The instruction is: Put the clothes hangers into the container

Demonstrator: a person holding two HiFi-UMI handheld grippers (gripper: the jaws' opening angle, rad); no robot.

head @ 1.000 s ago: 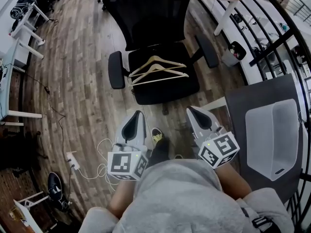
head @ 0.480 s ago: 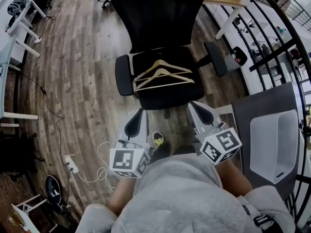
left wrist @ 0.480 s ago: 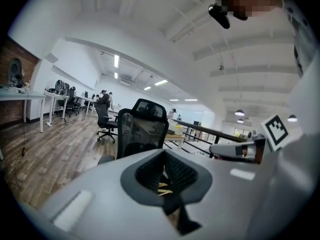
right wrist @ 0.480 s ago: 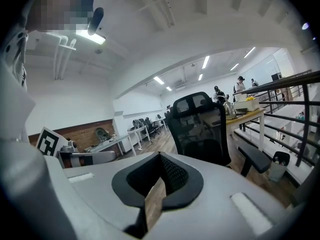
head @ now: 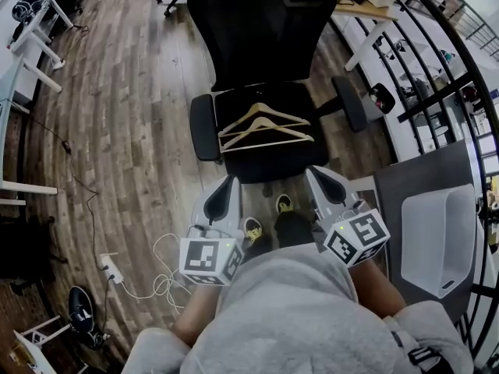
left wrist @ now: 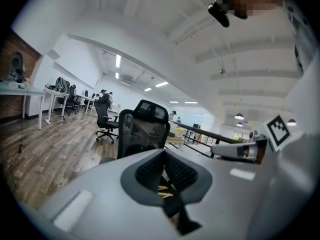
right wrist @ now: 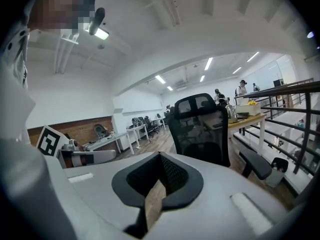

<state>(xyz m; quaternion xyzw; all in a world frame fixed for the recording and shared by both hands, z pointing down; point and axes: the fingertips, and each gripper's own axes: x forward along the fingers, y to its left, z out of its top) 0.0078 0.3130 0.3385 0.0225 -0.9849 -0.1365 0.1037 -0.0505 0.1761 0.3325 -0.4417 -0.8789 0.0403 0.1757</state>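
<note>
Two pale wooden hangers lie stacked flat on the seat of a black office chair, hooks toward the backrest; neither gripper touches them. The left gripper is held low in front of the person, pointing at the seat's front edge and just short of it; its jaws are closed together with nothing gripped, and the hangers show only as a sliver beyond the slit. The right gripper is held level beside it, likewise pointing at the seat; its jaws are drawn together and empty, with only wooden floor seen through the narrow gap. The container, a translucent white bin, stands on a dark table to the person's right, well apart from the hangers; nothing can be seen inside it.
</note>
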